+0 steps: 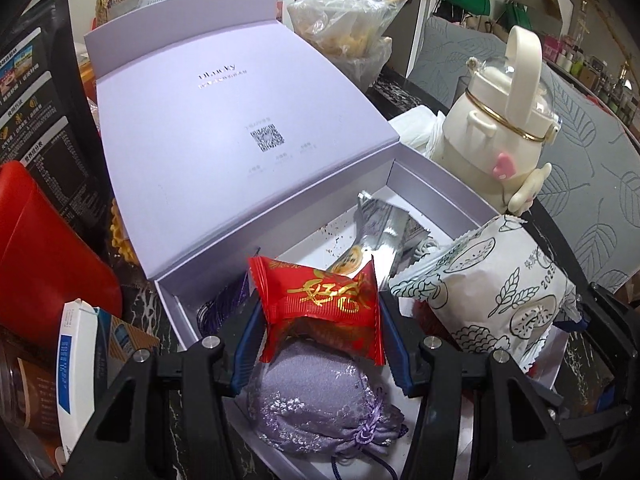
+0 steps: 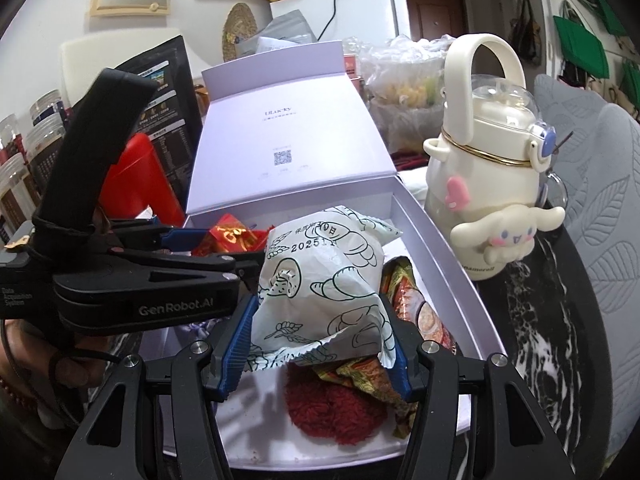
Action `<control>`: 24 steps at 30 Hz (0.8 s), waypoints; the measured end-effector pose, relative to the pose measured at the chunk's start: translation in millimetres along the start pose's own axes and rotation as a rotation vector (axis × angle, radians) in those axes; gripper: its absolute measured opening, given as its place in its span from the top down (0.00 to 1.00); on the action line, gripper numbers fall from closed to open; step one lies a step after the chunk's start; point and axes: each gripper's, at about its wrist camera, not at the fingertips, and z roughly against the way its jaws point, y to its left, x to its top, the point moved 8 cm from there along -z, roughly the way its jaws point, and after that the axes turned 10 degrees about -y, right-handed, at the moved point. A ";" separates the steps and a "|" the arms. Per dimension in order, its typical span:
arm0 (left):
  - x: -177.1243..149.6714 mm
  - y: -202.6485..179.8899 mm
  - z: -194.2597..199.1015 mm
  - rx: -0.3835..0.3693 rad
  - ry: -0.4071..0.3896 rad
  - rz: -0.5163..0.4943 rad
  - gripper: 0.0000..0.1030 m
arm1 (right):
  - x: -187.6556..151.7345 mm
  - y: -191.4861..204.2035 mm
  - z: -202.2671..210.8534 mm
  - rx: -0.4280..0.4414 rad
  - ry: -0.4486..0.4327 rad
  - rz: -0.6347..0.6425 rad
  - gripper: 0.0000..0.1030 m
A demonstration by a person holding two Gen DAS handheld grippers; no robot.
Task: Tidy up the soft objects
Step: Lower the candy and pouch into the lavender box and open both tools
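Tools, two, each clamped on a soft packet above one open box. Left tool (image 1: 320,320), lower centre of the left wrist view: blue pads pressed on both sides of a red packet (image 1: 318,306) with gold script, held over a lilac drawstring pouch (image 1: 316,396) that lies in the near end of the box. Right tool (image 2: 316,340), lower centre of the right wrist view: pads pinching a white packet (image 2: 320,284) printed with line-drawn pastries, held over a red fuzzy pad (image 2: 336,412) and a crumpled patterned wrapper (image 2: 360,376). White gift box (image 1: 440,184), lid standing open toward the upper left, with a silver packet (image 1: 384,232) near its middle. Cream bottle (image 2: 492,200) with loop handle and cartoon figure, just beside the box at right, on a dark marbled tabletop (image 2: 532,320). Clear plastic bag (image 1: 344,28), behind the lid, top centre. Red container (image 1: 52,256), left edge.
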 end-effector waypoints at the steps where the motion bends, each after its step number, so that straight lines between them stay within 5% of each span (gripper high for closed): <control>1: -1.0 -0.2 -1.2 0.005 0.005 -0.004 0.48 | -0.3 -0.4 -0.3 -0.003 0.002 0.003 0.44; 24: -12.7 2.2 -13.2 0.064 0.101 -0.016 0.45 | 3.4 -1.8 -0.3 -0.064 0.036 0.065 0.38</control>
